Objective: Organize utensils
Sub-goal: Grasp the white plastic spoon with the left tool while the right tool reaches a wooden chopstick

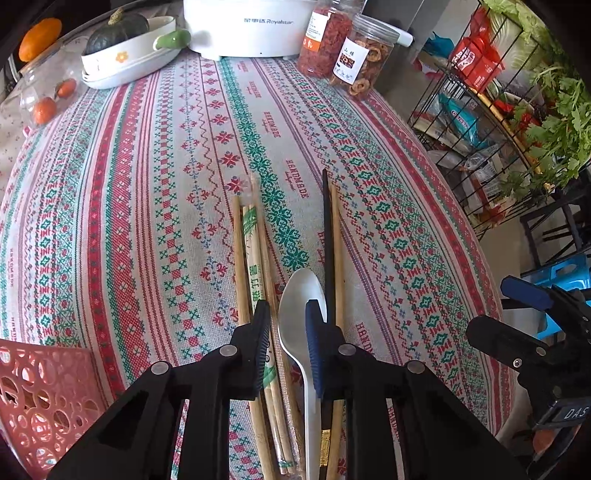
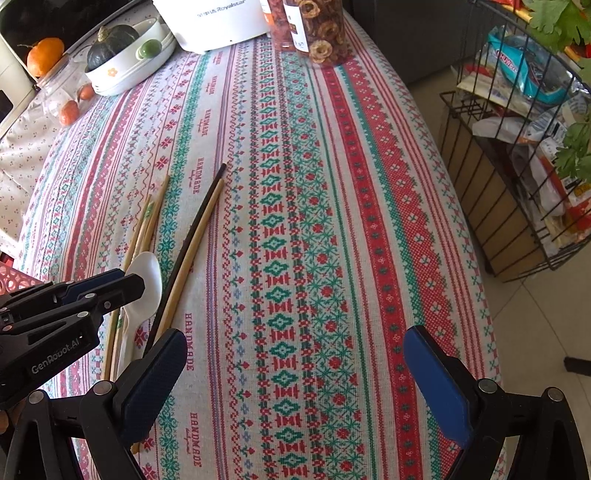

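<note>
A white plastic spoon (image 1: 300, 317) lies on the patterned tablecloth (image 1: 147, 206), bowl pointing away. My left gripper (image 1: 287, 314) is low over it, jaws partly open on either side of the spoon's bowl, not closed on it. Bamboo chopsticks (image 1: 248, 251), one in a printed sleeve, lie left of the spoon. A black chopstick (image 1: 326, 236) and a bamboo one lie right of it. In the right wrist view the spoon (image 2: 146, 284) and the black chopstick (image 2: 192, 236) show beside the left gripper (image 2: 122, 282). My right gripper (image 2: 293, 354) is wide open and empty over bare cloth.
A pink perforated basket (image 1: 44, 398) sits at the near left. At the table's far end stand a white Royalstar cooker (image 1: 247, 26), a dish with a green squash (image 1: 122, 55) and jars of dried fruit (image 1: 364, 55). A black wire rack (image 1: 498, 122) stands off the table's right edge.
</note>
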Demonstrator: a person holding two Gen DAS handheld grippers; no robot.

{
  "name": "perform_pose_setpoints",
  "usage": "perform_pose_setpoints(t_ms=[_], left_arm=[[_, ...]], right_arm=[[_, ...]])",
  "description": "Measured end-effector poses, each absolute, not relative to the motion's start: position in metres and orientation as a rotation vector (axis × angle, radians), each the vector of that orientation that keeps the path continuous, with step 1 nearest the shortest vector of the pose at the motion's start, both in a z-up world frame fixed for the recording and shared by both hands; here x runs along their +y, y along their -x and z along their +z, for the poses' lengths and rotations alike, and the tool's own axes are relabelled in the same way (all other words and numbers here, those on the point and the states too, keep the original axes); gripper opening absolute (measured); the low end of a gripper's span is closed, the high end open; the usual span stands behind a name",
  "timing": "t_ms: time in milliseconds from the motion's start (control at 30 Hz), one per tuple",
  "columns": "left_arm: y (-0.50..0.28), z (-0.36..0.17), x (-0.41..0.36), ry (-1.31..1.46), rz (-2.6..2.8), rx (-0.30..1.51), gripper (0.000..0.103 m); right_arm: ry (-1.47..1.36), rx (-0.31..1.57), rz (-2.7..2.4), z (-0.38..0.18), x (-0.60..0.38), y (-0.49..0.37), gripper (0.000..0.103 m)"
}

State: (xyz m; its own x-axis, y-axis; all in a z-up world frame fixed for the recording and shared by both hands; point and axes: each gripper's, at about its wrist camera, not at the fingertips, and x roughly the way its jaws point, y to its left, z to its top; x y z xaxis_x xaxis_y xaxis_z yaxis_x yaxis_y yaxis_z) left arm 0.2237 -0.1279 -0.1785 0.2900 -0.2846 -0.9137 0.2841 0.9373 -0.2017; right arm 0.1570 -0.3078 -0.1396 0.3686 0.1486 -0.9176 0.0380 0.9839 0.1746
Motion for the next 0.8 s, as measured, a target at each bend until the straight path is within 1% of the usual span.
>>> perform_pose_setpoints(t_ms=[67, 133, 300, 633, 800], left_arm=[[-0.225, -0.18, -0.129, -0.016, -0.388, 1.215, 0.005], [-0.225, -0.18, -0.128, -0.026, -0.387, 1.205, 0.001], [-0.215, -0.162, -0.122, -0.033, -0.391, 1.14, 0.001], [-0.164, -0.089, -0.09, -0.003, -0.404, 0.855, 0.001], [-0.142, -0.064, -0.068, 0.032, -0.41, 0.761, 0.001]], right_arm=[[-0.178, 1.195, 0.071, -0.14, -0.307, -0.158, 0.098], [-0.176, 1.198, 0.068, -0.14, -0.307, -0.158, 0.098], [-0.178, 1.207, 0.048, -0.143, -0.309, -0.16, 0.098], [-0.215, 1.203, 0.04, -0.148, -0.301, -0.173, 0.097], [-0.223, 1.208, 0.067, -0.156, -0.286, -0.187, 0.097]])
